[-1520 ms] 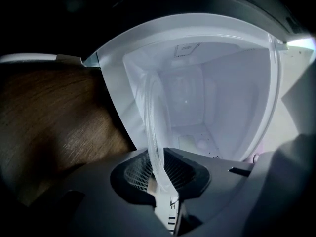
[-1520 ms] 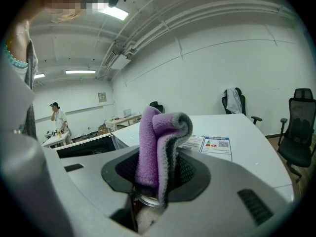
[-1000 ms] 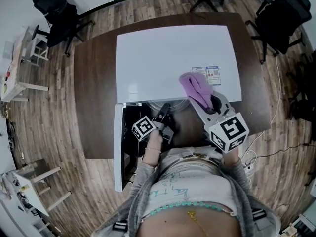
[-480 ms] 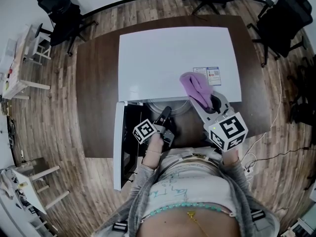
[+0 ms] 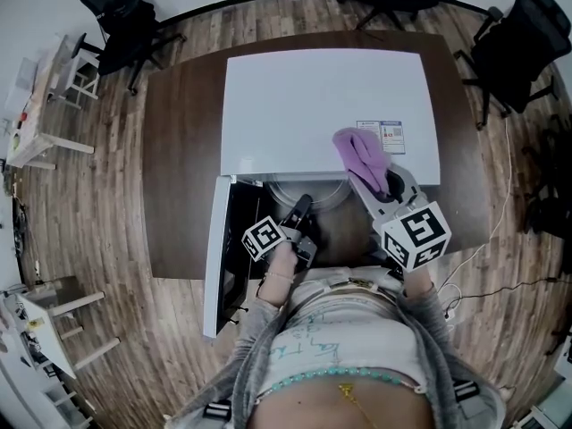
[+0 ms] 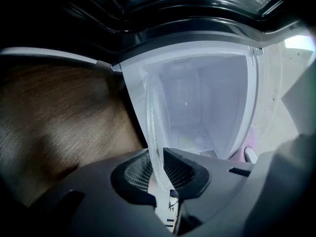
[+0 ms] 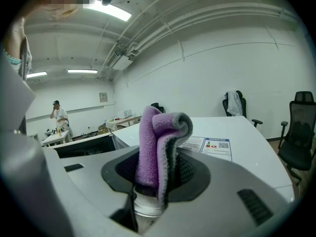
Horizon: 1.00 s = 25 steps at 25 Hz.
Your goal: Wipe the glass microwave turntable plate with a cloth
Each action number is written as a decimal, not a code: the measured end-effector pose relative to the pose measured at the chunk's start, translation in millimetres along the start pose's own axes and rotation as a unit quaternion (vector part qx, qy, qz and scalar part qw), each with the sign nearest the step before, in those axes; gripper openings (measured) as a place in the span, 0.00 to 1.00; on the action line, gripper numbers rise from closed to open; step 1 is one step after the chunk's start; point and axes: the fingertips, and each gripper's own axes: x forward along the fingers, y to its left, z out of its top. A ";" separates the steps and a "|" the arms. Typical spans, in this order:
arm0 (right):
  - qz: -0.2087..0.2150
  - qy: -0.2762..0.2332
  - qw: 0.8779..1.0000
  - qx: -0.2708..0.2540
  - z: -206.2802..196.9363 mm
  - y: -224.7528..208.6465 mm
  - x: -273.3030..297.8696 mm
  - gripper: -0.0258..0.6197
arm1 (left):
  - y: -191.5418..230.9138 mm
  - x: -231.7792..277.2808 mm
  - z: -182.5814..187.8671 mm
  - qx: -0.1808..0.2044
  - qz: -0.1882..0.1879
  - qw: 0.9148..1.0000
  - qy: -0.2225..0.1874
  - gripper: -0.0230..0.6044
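In the head view, a white microwave (image 5: 322, 105) is seen on a brown table (image 5: 179, 150), with its door (image 5: 214, 257) swung open at the left. The glass turntable plate (image 5: 326, 195) is seen at the mouth of the oven, partly under the front edge of the top. The left gripper (image 5: 302, 206) is pointed at the plate's near rim, and its tips are met by the glass there. The right gripper (image 5: 380, 181) is held over the front right corner of the microwave, beside a printed label (image 5: 380, 137), and a folded purple cloth (image 5: 360, 155) is pinched in it. The cloth is kept apart from the plate, to its right. In the left gripper view, the plate (image 6: 154, 127) is seen edge-on, and its rim is clamped between the nearly closed jaws of the left gripper (image 6: 160, 169); from there the glass runs away from the jaws toward the white cavity (image 6: 212, 98). The wooden table top (image 6: 59, 112) is seen at the left. In the right gripper view, the jaws of the right gripper (image 7: 153, 181) are pressed on the lower part of the cloth (image 7: 160, 137), whose fold stands up above them. Behind it the flat white top (image 7: 247, 142) and its label (image 7: 210, 144) are shown, with an office chair (image 7: 298, 132) at the far right. The plate is not shown in this view.
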 end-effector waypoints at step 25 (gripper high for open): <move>-0.001 -0.006 1.000 -0.006 -1.8 -0.8 -1.8 0.25 | 9.3 -12.9 -35.8 0.012 0.003 1.000 0.017 0.14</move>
